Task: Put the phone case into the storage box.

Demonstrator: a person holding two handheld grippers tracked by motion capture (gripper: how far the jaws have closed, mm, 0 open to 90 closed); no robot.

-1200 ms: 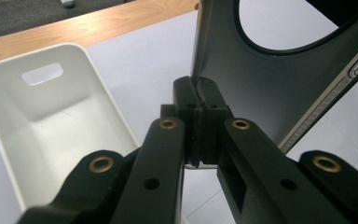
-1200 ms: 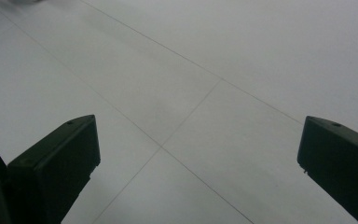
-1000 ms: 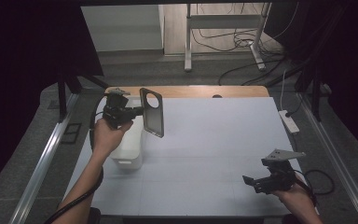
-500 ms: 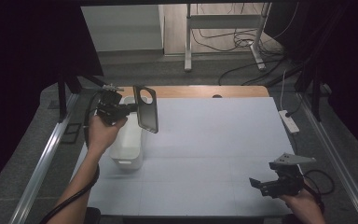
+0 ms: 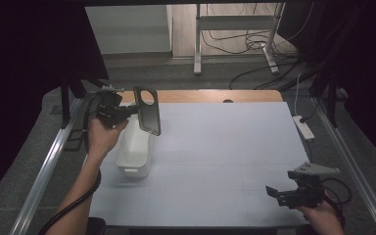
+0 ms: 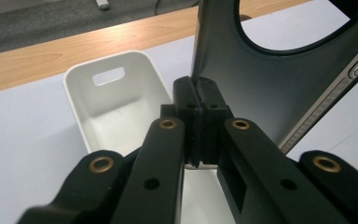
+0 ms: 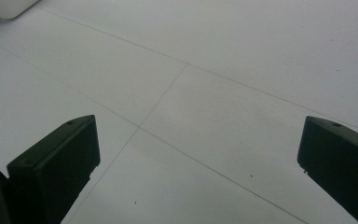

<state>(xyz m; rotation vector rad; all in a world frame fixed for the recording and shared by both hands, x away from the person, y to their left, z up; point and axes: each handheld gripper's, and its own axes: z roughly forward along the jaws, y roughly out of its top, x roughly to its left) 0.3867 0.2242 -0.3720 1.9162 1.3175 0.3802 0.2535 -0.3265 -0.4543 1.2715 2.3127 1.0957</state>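
My left gripper's (image 6: pixel 196 100) fingers (image 6: pixel 186 100) are pinched tight on the lower edge of the dark phone case (image 5: pixel 146 110), which I hold upright in the air above the far end of the white bin (image 5: pixel 134 147), the camera cutout at its top. Over the last second I have swung the case back toward the far left corner of the table, so it now hangs nearer the bin's back wall; I judge I am lining it up to lower it in. The bin sits at the left of the white table (image 5: pixel 225 147) and, as far as I can see inside, holds nothing. My right gripper (image 5: pixel 279 195) rests low at the near right, well apart, jaws spread wide over bare tabletop.
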